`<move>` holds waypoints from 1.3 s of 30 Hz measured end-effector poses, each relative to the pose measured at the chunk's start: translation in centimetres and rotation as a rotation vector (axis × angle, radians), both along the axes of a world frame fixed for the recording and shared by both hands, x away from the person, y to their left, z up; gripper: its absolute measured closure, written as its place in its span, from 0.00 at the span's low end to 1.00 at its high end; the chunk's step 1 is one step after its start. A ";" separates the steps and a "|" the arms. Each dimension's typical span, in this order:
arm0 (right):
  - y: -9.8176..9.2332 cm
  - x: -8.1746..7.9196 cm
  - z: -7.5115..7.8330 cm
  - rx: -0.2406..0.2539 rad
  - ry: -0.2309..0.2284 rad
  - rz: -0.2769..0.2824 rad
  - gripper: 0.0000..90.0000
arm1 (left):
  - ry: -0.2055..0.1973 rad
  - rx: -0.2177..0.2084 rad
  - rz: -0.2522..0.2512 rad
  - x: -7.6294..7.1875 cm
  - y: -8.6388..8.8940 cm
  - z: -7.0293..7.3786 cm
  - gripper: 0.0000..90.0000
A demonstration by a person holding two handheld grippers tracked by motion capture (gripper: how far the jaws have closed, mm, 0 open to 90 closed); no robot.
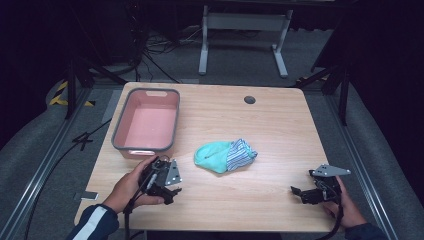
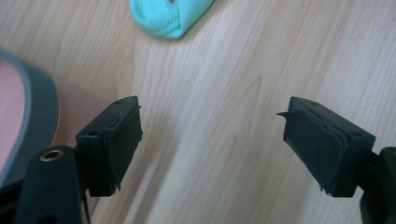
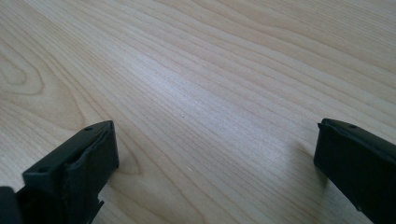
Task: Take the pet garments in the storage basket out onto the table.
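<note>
Socks (image 1: 225,156), balled into one bundle of mint green and blue stripes, lay near the middle of the table (image 1: 280,130), just right of the pink basin (image 1: 146,125) and apart from it. My left gripper (image 1: 167,186) hung near the basin's near corner with its jaws standing well apart and nothing between them; the right gripper (image 1: 302,194) sat low at the table's right edge, jaws likewise spread on bare wood.

I judged the main risk to be the pinch: the bundle was soft and loosely tucked (the striped sock only half wrapped), so a shallow bite on the green edge could have pulled one sock free and left the other behind. A low approach might also have clipped the basin wall beside my left jaw.

From the left gripper view I saw how near the basin's grey rim (image 2: 32,112) stood to that jaw, and the bundle's green end (image 2: 170,18) ahead. That closeness was hard to judge from the high view, which gave the whole layout instead.
</note>
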State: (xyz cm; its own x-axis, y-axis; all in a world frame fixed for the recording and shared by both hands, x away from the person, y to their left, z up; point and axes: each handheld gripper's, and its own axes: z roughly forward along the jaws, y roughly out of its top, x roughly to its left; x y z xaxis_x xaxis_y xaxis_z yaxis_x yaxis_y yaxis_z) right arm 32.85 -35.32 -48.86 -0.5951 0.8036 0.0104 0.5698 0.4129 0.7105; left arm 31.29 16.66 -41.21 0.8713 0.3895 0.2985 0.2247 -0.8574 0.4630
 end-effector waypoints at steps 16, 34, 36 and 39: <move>0.0 0.0 0.0 0.000 0.000 -0.001 0.00 | 0.030 -0.058 0.101 -1.6 6.9 -2.9 0.21; 0.0 -0.1 0.0 -0.001 0.001 -0.004 0.00 | 0.105 -0.296 0.255 -2.6 12.5 -6.2 0.20; -0.1 -0.1 0.0 -0.002 0.001 -0.005 0.00 | 0.102 -0.346 0.258 -2.5 13.3 -6.7 0.17; 0.0 -0.1 0.0 -0.002 0.001 -0.005 0.00 | 0.118 -0.386 0.290 -2.5 14.0 -7.0 0.17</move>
